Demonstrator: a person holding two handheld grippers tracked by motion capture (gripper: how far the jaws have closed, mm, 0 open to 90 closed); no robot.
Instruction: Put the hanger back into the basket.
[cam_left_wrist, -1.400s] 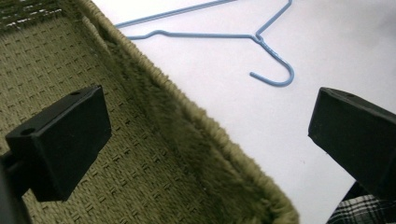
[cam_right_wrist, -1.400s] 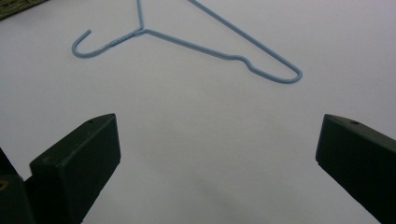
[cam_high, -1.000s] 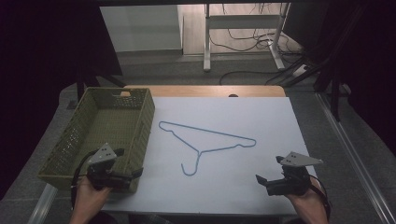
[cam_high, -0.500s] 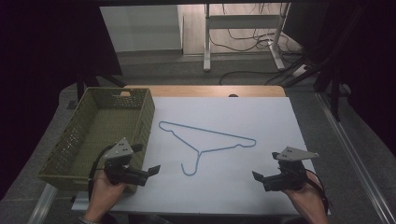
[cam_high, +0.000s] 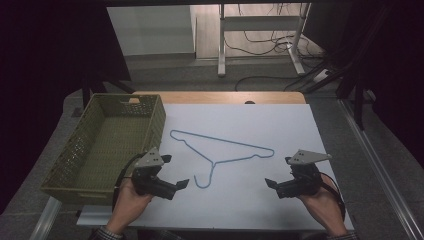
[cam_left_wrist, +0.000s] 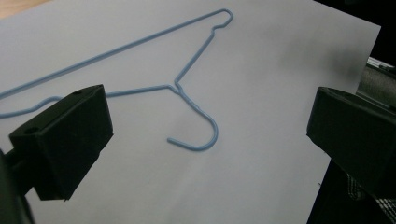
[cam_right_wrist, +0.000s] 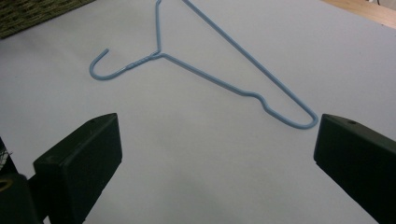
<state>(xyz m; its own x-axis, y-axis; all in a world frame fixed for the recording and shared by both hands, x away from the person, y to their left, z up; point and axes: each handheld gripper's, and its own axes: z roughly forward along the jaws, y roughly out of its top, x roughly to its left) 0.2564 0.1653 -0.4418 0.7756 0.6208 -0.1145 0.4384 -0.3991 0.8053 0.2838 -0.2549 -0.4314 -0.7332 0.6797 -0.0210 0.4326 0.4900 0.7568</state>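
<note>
**Both grippers open and empty, blue hanger flat between them**

Blue wire hanger (cam_high: 220, 152) lies flat on the white sheet (cam_high: 280, 125) covering the table, about mid-sheet, hook end toward the person, long straight bar on the far side. Nothing touches it.

Left gripper (cam_high: 181, 184) sits at the near left of the sheet, just beside the near right corner of the green basket (cam_high: 85, 170), jaws pointing right toward the hook. Jaws wide apart, holding nothing. In the left gripper view the hanger (cam_left_wrist: 187, 88) lies on the sheet between and beyond the two black jaws; hook near, not touched.

Right gripper (cam_high: 269, 183) is at the near right of the sheet, jaws pointing left toward the hanger, well apart from it. Jaws spread wide, empty. In the right gripper view the hanger (cam_right_wrist: 210, 70) lies ahead of the jaws, its bent shoulder end nearest the right jaw, with a gap.

Basket stands on the table's left side, partly over the sheet's left edge.
</note>
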